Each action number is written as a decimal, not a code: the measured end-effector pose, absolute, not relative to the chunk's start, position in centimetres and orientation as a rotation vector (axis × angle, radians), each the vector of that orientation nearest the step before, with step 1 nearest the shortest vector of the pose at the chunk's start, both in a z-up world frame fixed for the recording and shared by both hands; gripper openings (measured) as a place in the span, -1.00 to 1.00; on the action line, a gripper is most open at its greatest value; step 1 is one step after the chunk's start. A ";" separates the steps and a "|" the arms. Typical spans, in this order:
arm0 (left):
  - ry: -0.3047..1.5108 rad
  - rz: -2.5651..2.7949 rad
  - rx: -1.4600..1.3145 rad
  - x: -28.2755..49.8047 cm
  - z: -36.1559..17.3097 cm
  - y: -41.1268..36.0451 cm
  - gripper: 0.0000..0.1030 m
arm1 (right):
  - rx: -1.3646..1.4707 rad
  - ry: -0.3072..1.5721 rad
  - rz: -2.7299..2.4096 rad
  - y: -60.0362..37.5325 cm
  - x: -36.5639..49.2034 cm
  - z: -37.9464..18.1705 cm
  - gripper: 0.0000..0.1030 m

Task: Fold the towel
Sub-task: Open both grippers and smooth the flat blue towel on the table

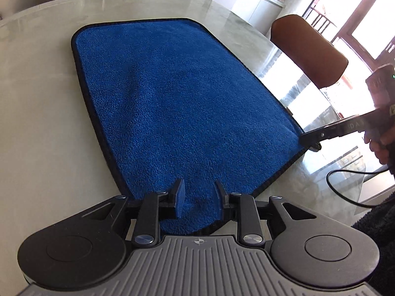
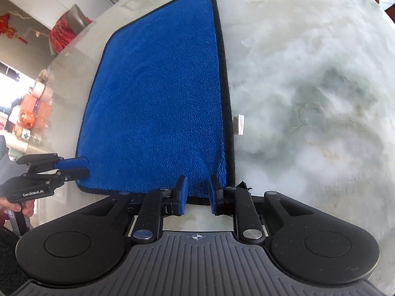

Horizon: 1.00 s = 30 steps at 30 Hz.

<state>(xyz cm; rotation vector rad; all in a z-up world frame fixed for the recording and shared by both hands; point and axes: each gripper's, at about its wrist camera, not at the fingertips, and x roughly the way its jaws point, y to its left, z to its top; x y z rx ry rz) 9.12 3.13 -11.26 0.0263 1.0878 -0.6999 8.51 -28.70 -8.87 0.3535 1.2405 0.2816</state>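
left gripper: jaws parted, blue fleece towel bulging between, pad contact unclear | right gripper: jaws parted astride towel's near hem, grip unclear | towel: flat on glossy marble table, black-bound edge, white tag | near corners hidden under grippers

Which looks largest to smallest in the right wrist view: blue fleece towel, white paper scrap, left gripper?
1. Blue fleece towel, by far the largest.
2. Left gripper at the towel's near left corner.
3. White paper scrap beside the towel's right edge.
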 end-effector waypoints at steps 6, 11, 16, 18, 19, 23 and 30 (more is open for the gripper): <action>0.892 -0.692 0.002 13.8 -8.3 2.8 -0.18 | 0.207 0.948 0.440 -26.1 14.5 -5.1 -0.36; 0.800 -0.608 -0.009 22.1 -8.2 1.7 -0.06 | 0.116 0.876 0.523 -24.3 21.8 -6.2 -0.36; 0.842 -0.584 0.000 27.9 -10.2 1.4 -0.06 | 0.115 0.858 0.546 -24.7 27.9 -7.9 -0.35; 0.851 -0.573 0.000 28.9 -10.8 1.7 -0.06 | 0.120 0.848 0.551 -25.2 29.7 -8.5 -0.35; 0.861 -0.566 -0.005 29.6 -11.2 2.0 -0.06 | 0.125 0.840 0.551 -25.4 30.3 -8.9 -0.35; 0.857 -0.554 -0.022 31.3 -12.4 2.4 -0.06 | 0.143 0.819 0.520 -26.4 33.1 -10.3 -0.32; 0.851 -0.535 0.002 33.8 -12.8 2.5 -0.07 | 0.102 0.822 0.460 -27.8 35.5 -11.7 -0.34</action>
